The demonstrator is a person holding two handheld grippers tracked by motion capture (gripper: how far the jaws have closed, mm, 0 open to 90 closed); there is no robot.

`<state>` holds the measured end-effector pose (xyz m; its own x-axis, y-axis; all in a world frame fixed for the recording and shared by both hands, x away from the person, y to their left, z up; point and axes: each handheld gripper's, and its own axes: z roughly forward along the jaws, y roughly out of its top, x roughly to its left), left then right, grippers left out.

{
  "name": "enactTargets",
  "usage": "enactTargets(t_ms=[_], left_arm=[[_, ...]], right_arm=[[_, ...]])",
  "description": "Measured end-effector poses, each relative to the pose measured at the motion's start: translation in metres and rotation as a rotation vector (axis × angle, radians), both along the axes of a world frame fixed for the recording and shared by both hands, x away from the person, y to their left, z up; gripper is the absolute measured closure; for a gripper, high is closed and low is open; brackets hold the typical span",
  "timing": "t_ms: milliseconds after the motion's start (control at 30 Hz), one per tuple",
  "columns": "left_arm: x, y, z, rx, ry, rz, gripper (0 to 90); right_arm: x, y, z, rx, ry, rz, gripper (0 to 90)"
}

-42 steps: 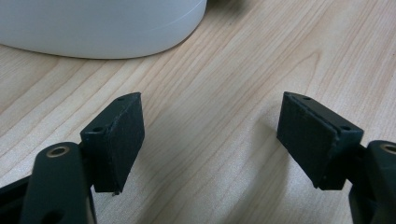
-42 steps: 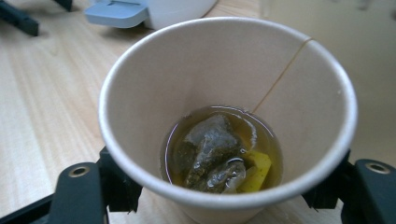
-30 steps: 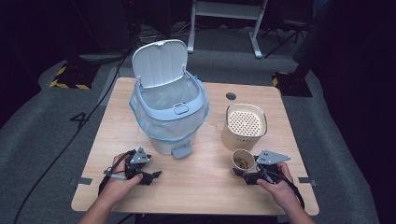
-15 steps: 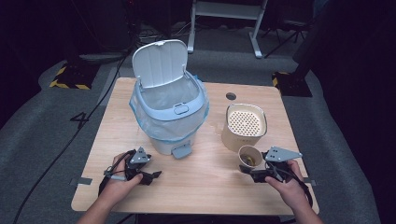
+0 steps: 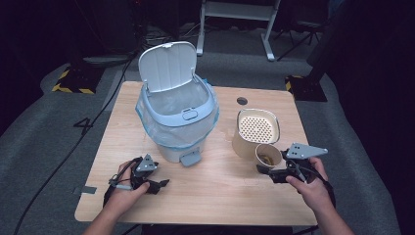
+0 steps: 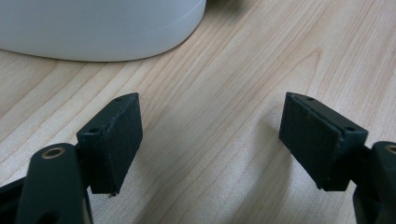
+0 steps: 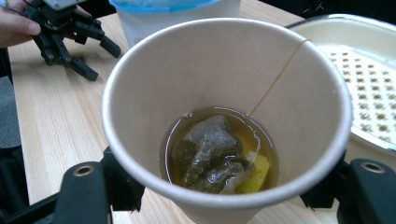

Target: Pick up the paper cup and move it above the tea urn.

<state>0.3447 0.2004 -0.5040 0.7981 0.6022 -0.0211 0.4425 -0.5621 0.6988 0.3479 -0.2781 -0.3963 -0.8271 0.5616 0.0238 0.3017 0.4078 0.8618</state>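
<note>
My right gripper (image 5: 267,166) is shut on a tan paper cup (image 5: 268,155) and holds it upright, just off the table in front of the strainer pot. In the right gripper view the jaws clamp the cup (image 7: 210,70) low on both sides. A wet tea bag (image 7: 210,149) lies in a little brown tea at the bottom, and its string runs up over the rim. My left gripper (image 5: 159,184) rests on the wooden table (image 5: 220,196) in front of the bin. Its jaws stand open over bare wood in the left gripper view (image 6: 210,140).
A pale blue pedal bin (image 5: 178,117) with a plastic liner stands mid-table, its lid up; its white base (image 6: 93,28) is just ahead of my left gripper. A cream pot with a perforated strainer top (image 5: 258,128) stands right behind the cup.
The right gripper has lifted the paper cup off the table and carried it slightly right, closer to the strainer pot. The left gripper has stayed put.
</note>
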Motion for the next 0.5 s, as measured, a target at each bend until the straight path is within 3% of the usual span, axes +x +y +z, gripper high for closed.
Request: enactTargets(t_ms=[500], left_arm=[[0.0, 0.0, 0.0, 0.0, 0.001, 0.003, 21.6]], right_arm=[[0.013, -0.004, 0.04, 0.019, -0.029, -0.004, 31.8]])
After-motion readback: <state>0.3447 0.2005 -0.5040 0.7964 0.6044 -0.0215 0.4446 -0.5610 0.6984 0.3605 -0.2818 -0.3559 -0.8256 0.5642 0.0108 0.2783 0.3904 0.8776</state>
